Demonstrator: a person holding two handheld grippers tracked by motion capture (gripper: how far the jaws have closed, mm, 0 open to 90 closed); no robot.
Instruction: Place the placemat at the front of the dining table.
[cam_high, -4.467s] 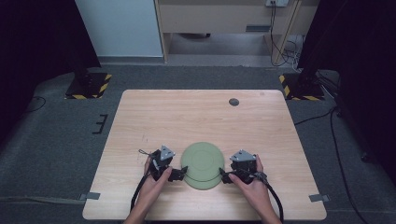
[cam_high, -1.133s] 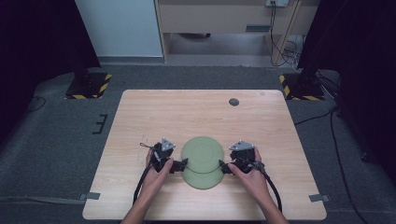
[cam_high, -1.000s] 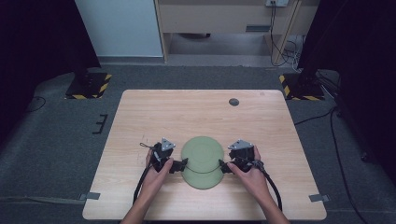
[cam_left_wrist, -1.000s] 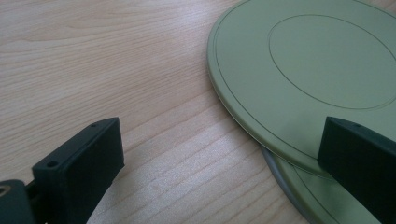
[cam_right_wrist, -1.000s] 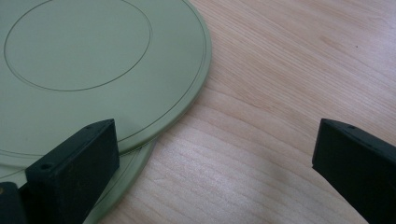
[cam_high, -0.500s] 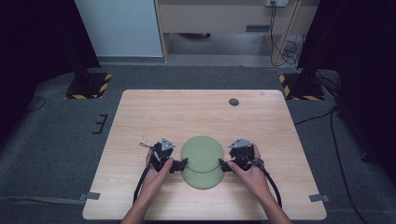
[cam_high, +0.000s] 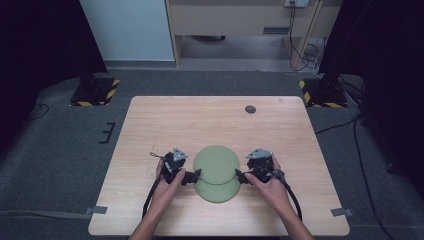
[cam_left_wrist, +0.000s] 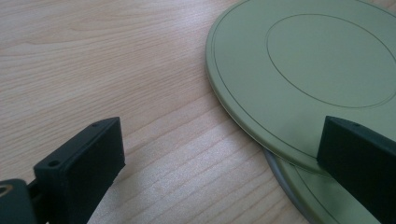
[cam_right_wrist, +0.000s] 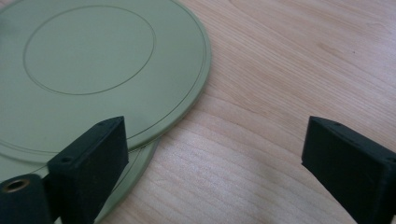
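The pale wooden worktop (cam_high: 210, 120) lies bare beyond two stacked round green plastic plates (cam_high: 216, 172) near its front edge. Left claw (cam_high: 192, 175) and right claw (cam_high: 241, 176) flank the plates' rims, both wide apart, the right having just narrowed slightly, gripping nothing.

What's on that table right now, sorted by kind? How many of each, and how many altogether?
Green plates: 2, the upper plate lying partly over the lower plate
Hand-held tongs: 2, the left tongs and the right tongs, both open
Small dark round disc near the far edge: 1
Total: 5
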